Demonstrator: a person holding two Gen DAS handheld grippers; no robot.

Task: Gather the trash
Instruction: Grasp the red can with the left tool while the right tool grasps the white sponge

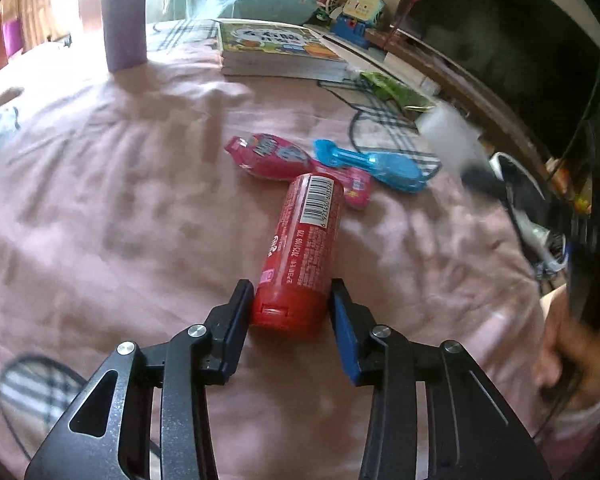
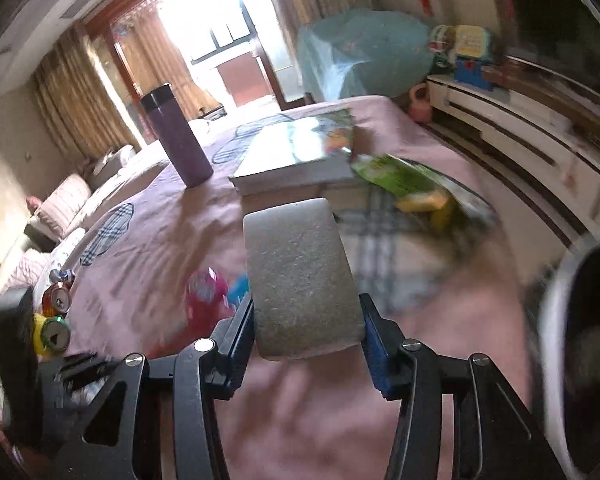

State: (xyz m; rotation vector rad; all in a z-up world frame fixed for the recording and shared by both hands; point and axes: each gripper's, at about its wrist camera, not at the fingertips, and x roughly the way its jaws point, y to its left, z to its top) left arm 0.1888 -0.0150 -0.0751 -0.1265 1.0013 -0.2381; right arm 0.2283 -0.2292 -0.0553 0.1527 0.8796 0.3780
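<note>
A red tube [image 1: 304, 248] with a barcode label lies on the pink bedsheet [image 1: 120, 200]. My left gripper [image 1: 292, 300] is shut on its near end, with a pad against each side. My right gripper [image 2: 306, 320] is shut on a grey-white rectangular block [image 2: 300, 276] and holds it above the sheet. That block shows as a white blur [image 1: 452, 140] in the left wrist view. Beyond the tube lie a pink snack packet [image 1: 272, 158] and a blue plastic item [image 1: 372, 164]. A green wrapper [image 2: 404, 178] rests beside the books.
A stack of books [image 1: 276, 48] and a purple flask [image 2: 180, 140] stand at the far side of the bed. Crushed cans [image 2: 56, 304] lie at the left. A white-rimmed dark bin [image 2: 560, 320] is at the right edge. A hand [image 1: 572, 352] shows at the right.
</note>
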